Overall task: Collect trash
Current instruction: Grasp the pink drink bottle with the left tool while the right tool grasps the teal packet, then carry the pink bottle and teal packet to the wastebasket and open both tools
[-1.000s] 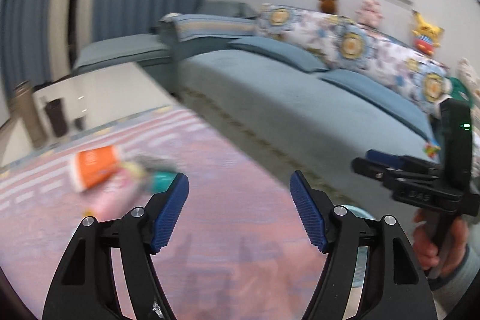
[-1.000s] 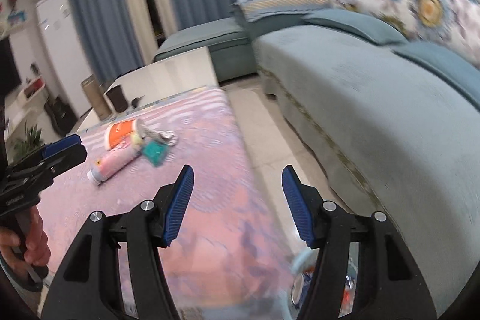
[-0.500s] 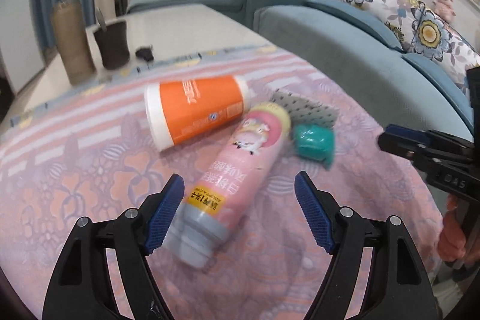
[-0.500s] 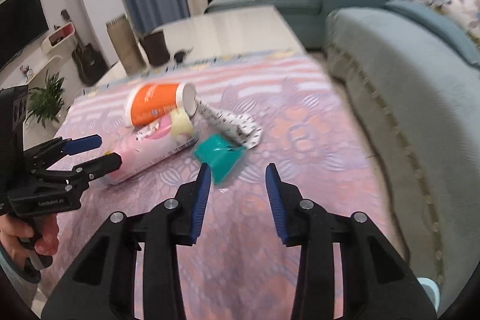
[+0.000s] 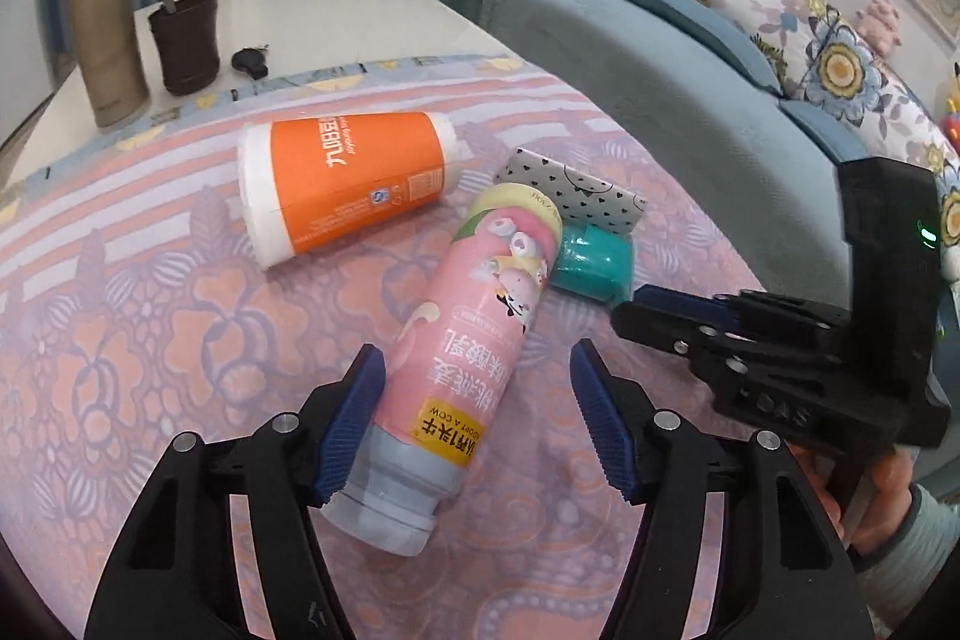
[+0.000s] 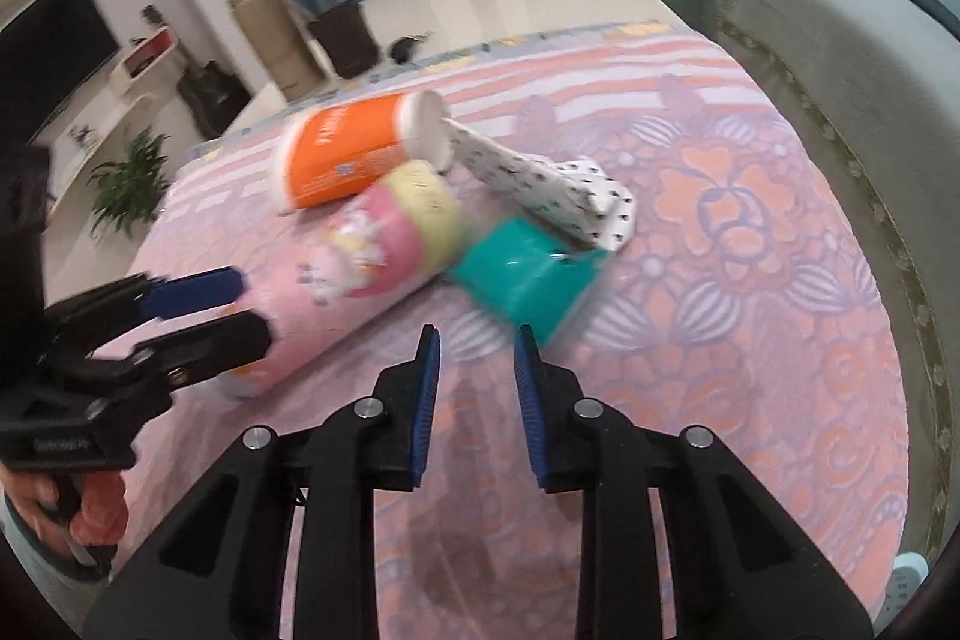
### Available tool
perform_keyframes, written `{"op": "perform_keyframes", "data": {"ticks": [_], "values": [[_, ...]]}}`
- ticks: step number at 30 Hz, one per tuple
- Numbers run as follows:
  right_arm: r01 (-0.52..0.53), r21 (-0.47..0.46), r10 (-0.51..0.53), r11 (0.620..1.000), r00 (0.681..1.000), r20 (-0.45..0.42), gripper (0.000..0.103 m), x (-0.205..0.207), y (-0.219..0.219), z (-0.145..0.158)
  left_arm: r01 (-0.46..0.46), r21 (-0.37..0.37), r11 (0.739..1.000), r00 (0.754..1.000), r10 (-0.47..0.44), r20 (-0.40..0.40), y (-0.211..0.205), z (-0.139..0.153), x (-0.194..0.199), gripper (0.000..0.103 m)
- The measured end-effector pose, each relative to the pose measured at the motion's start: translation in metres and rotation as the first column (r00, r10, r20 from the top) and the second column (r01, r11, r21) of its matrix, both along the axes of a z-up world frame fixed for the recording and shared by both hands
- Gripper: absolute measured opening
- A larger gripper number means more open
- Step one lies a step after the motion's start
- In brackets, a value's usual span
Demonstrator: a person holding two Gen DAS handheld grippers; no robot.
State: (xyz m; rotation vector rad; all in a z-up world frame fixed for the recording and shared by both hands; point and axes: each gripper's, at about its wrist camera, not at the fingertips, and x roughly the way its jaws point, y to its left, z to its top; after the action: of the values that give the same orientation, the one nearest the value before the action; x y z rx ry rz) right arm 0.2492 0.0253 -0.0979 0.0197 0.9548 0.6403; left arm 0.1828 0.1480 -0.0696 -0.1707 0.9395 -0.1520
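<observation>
A person is reaching into a heap of trash on a cloth-covered table (image 5: 108,340) beside a sofa (image 5: 690,58), the pickup apparently just beginning. The left tool (image 5: 477,421) is straddling the neck end of a pink bottle (image 5: 474,322) lying on its side, fingers apart, the left pad touching or nearly touching it and the right pad clear. The right tool (image 6: 474,391) is pointing at a teal cup (image 6: 528,280) just ahead, its fingers narrowly apart and gripping nothing. An orange cup (image 5: 348,184) and a dotted box (image 5: 576,190) are lying against the bottle's far end. The next move likely calls for closing the left tool on the bottle and lifting without dragging its neighbours. No bin is clearly showing.
</observation>
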Motion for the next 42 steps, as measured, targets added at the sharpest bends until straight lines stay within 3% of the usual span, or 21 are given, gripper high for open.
{"op": "perform_keyframes", "data": {"ticks": [4, 9, 11, 12, 13, 17, 22, 26, 28, 31, 36, 42], "values": [[0.015, -0.020, -0.013, 1.000, 0.998, 0.063, 0.023, 0.002, -0.006, 0.012, 0.023, 0.125, 0.992, 0.999, -0.018, -0.046, -0.013, -0.012, 0.021, 0.062], [-0.011, -0.065, 0.014, 0.998, 0.999, 0.042, 0.025, 0.033, 0.005, 0.006, 0.018, 0.149, 0.989, 0.997, -0.008, -0.072, -0.010, -0.033, 0.036, 0.059], [-0.031, -0.084, 0.036, 0.996, 0.998, 0.054, 0.038, 0.037, 0.010, 0.005, 0.005, 0.122, 0.993, 0.998, 0.002, -0.059, -0.006, -0.032, 0.032, 0.055], [-0.038, -0.092, 0.043, 0.995, 0.997, 0.059, 0.055, 0.038, 0.011, 0.005, -0.001, 0.104, 0.995, 0.998, 0.007, -0.057, -0.004, -0.032, 0.031, 0.051], [-0.042, -0.109, 0.050, 0.993, 0.996, 0.073, 0.063, 0.039, 0.014, 0.004, -0.017, 0.070, 0.997, 0.998, 0.021, -0.061, 0.000, -0.032, 0.028, 0.050], [-0.079, -0.161, 0.091, 0.984, 0.993, 0.073, 0.063, 0.044, 0.024, -0.004, -0.121, -0.111, 0.986, 0.989, 0.111, -0.096, 0.019, -0.034, 0.013, 0.047], [-0.087, -0.185, 0.104, 0.979, 0.991, 0.083, 0.063, 0.040, 0.032, -0.012, -0.182, -0.179, 0.967, 0.981, 0.168, -0.094, 0.019, -0.033, -0.014, 0.047], [-0.073, -0.213, 0.097, 0.974, 0.990, 0.105, 0.057, 0.031, 0.040, -0.014, -0.199, -0.145, 0.969, 0.979, 0.192, -0.065, 0.010, -0.030, -0.029, 0.047], [-0.078, -0.220, 0.105, 0.972, 0.988, 0.111, 0.044, 0.027, 0.043, -0.014, -0.211, -0.143, 0.967, 0.977, 0.206, -0.050, 0.009, -0.027, -0.036, 0.047], [-0.084, -0.211, 0.109, 0.974, 0.988, 0.109, 0.038, 0.020, 0.045, -0.013, -0.243, -0.150, 0.958, 0.970, 0.241, -0.031, 0.010, -0.022, -0.046, 0.047], [-0.085, -0.159, 0.103, 0.984, 0.989, 0.108, 0.036, -0.009, 0.031, 0.001, -0.238, -0.196, 0.951, 0.969, 0.246, 0.017, 0.004, -0.002, -0.066, 0.047], [-0.023, -0.074, 0.035, 0.997, 0.986, 0.163, 0.036, -0.058, -0.018, 0.048, -0.146, -0.237, 0.961, 0.980, 0.173, 0.098, -0.020, 0.038, -0.093, 0.047]]}}
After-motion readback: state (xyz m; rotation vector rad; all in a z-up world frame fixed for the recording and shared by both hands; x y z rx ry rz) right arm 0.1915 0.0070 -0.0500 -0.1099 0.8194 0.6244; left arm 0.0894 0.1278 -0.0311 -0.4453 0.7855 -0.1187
